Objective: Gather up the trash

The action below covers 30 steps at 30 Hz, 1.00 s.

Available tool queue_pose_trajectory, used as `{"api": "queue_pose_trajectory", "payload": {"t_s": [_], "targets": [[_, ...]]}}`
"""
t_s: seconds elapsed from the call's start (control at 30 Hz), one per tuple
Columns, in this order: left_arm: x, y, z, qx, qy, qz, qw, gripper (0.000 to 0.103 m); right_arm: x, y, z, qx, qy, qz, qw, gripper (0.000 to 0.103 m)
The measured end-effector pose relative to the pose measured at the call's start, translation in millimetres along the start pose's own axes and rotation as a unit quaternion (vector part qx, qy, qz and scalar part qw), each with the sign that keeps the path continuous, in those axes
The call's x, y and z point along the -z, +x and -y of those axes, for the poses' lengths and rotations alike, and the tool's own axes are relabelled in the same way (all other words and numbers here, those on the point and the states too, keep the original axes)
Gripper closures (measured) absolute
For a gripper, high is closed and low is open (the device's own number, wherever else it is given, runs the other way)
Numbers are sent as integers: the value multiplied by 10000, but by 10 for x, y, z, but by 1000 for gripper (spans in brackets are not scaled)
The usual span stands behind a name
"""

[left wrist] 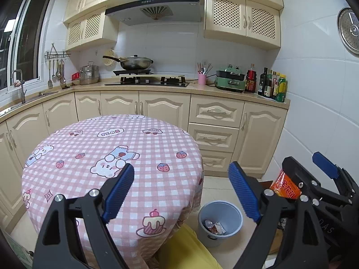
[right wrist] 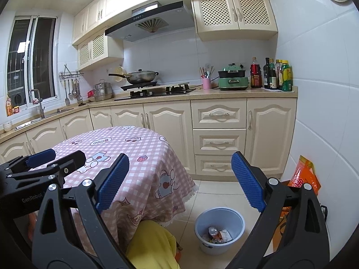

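Note:
A grey-blue trash bin (left wrist: pixel 220 220) stands on the tiled floor to the right of the round table; it also shows in the right wrist view (right wrist: pixel 219 229). Crumpled wrappers and other trash (right wrist: pixel 217 235) lie in its bottom. My left gripper (left wrist: pixel 182 194) is open and empty, held above the table's near right edge. My right gripper (right wrist: pixel 180 185) is open and empty, held above the floor and bin. The right gripper shows in the left wrist view (left wrist: pixel 314 179) at the right; the left gripper shows in the right wrist view (right wrist: pixel 48 159) at the left.
A round table with a pink checked cloth (left wrist: pixel 112 157) fills the middle. Cream kitchen cabinets (right wrist: pixel 218 134) and a counter with stove, pan and bottles stand behind. An orange bag (right wrist: pixel 304 177) leans by the right wall. Yellow fabric (right wrist: pixel 152 244) lies below the table's edge.

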<state>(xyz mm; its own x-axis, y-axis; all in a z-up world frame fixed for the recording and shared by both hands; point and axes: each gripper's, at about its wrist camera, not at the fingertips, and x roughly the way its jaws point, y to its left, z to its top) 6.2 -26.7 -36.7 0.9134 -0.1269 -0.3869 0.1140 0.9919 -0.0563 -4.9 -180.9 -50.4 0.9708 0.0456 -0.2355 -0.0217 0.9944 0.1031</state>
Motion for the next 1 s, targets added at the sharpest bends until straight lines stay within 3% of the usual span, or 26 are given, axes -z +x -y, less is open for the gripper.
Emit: {"api": "queue_pose_trajectory", "payload": {"t_s": [1.0], "targets": [[30,36,5,-117,43,-24,9999,18,45,17,-5,-12,98,-64,9999,12]]}}
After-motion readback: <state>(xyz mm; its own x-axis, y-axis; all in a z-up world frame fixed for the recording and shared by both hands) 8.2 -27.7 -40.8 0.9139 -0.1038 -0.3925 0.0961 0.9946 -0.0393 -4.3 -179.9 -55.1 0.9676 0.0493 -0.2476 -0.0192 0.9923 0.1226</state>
